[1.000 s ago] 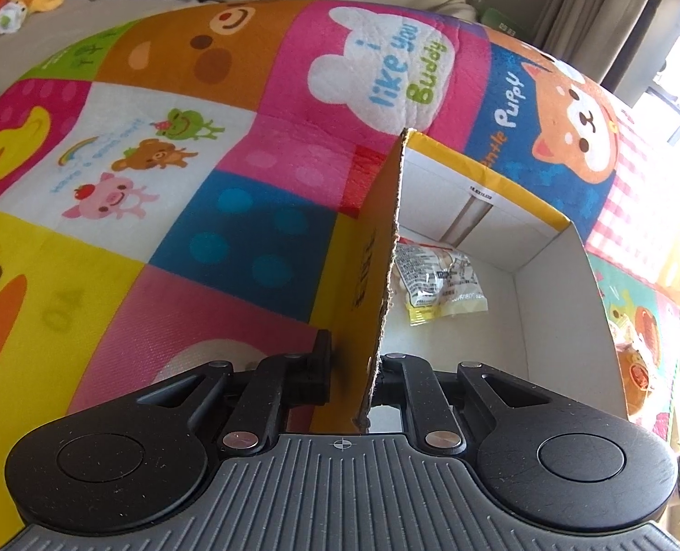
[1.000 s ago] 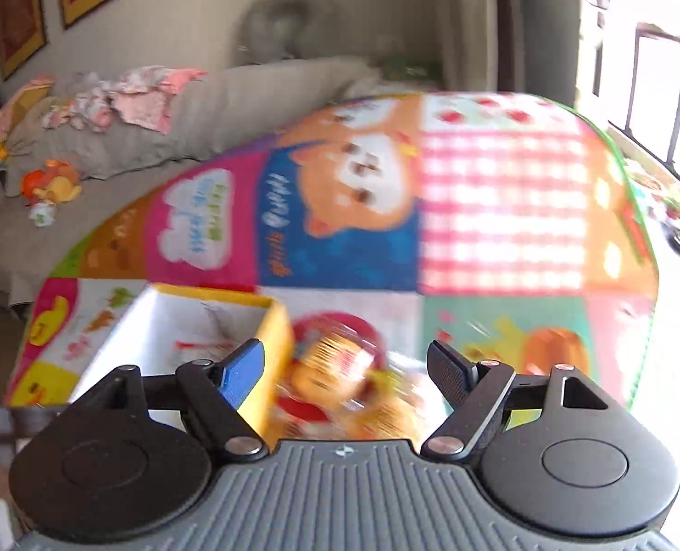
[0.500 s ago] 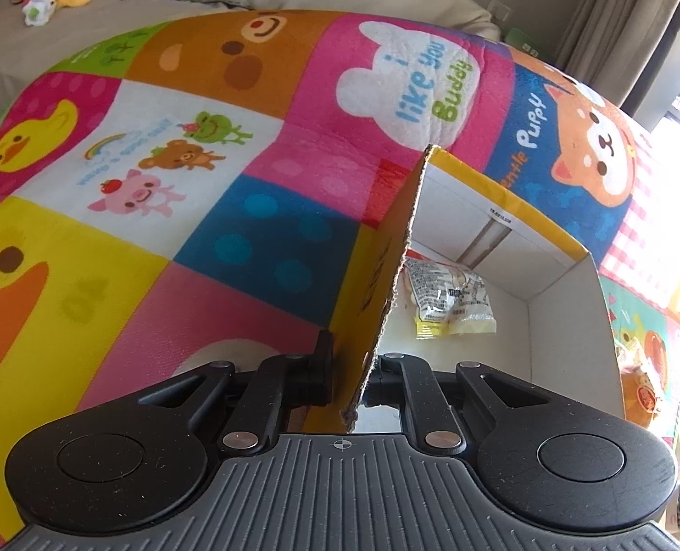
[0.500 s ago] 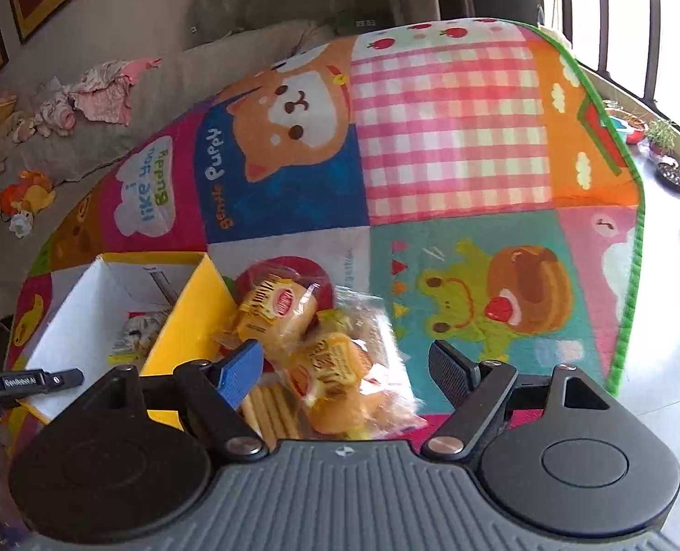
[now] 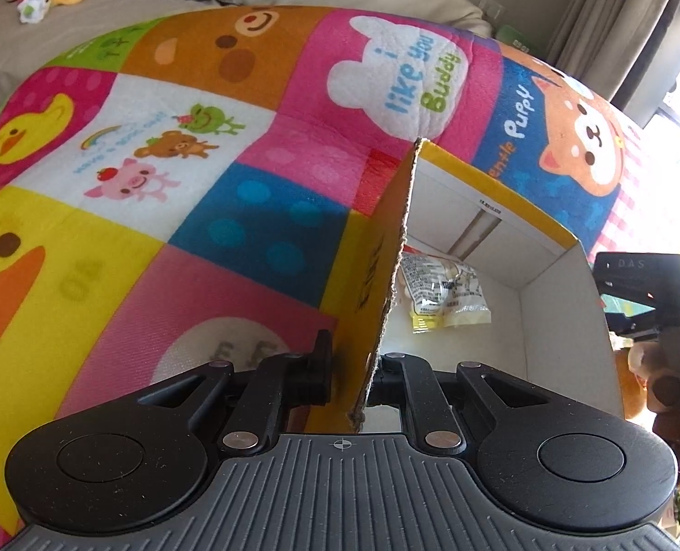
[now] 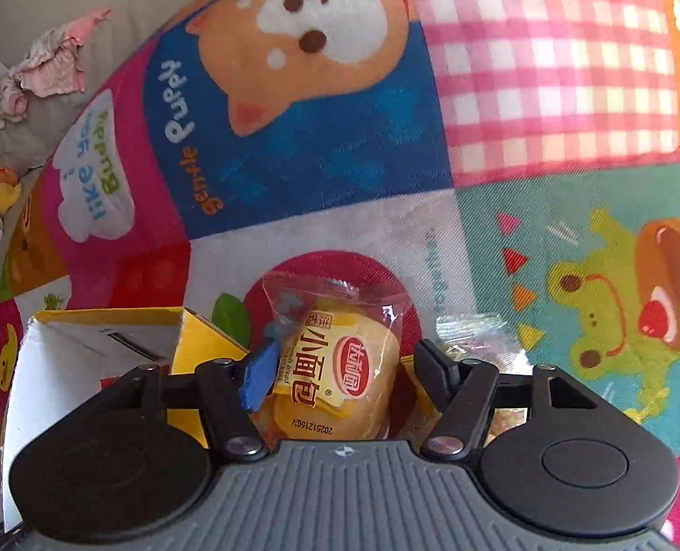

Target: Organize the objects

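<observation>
We have the left gripper [image 5: 351,379] clamped narrow on the near wall of the yellow cardboard box [image 5: 376,248], one finger outside, one inside. The box sits on the patchwork play mat [image 5: 165,147]; its white interior holds one snack packet [image 5: 445,294] near the left wall, with bare floor around it. The mat to the left of the box is open.

In the right view, the right gripper [image 6: 344,367] stands half wide, straddling a bread packet [image 6: 340,367] that lies on the mat just beside the box's right wall [image 6: 197,344]. The blue-padded finger [image 6: 259,374] sits in the narrow gap between wall and packet; we cannot tell whether the pads press yet. More clear wrappers [image 6: 473,335] lie just right of it.

Versus half a second ago: the right gripper has come down close over the packets and its jaws have just been closing. The left grip is unchanged.
</observation>
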The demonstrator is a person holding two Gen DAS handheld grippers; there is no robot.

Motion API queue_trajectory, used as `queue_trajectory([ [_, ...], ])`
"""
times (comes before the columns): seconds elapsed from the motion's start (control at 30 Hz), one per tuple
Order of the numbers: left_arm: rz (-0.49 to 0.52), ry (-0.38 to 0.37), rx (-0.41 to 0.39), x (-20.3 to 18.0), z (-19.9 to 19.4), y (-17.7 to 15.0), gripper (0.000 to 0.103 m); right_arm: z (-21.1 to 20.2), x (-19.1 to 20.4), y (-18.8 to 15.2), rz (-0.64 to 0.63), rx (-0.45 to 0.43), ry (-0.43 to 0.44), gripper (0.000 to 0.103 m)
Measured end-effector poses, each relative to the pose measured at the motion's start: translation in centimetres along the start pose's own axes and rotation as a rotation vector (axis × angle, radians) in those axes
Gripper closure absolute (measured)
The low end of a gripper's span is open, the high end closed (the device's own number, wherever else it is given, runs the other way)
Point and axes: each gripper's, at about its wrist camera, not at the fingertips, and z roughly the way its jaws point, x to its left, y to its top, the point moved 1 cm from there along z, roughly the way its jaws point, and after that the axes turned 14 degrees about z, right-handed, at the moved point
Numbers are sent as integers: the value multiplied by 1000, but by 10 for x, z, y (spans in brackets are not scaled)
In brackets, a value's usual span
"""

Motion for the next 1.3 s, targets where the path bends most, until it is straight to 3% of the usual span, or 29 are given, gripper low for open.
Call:
queue_trajectory([
  [0.2,-5,-10,-2,2,0,0,90,-9,0,-2,-28,2,3,48],
  [0.33,-7,-17,4,2,1,1,90,-54,-7,-18,-98,-63,65,49],
  [0.47,-24,-21,6,3,2,1,89,-109,-24,-52,-194,-104,107,49],
  [0.63,-22,-13,4,0,4,3,89,-147,-42,-120,-364,-82,70,49],
  [0.73,52,-10,21,-4,4,6,90,-148,-45,-150,-420,-60,45,49],
  [0.83,138,-25,50,-6,1,8,90,-149,-40,-170,-476,-109,20,48],
  [0.87,167,-29,53,-7,0,9,90,-151,-34,-178,-516,-130,32,47],
  [0.93,241,-28,48,-10,-3,10,88,-154,-22,-190,-567,-158,76,35],
  [1.07,363,-35,32,-15,-10,10,87,-150,4,-196,-587,-204,124,34],
  [1.3,353,-53,49,-8,-9,9,85,-124,24,-181,-517,-240,125,34],
])
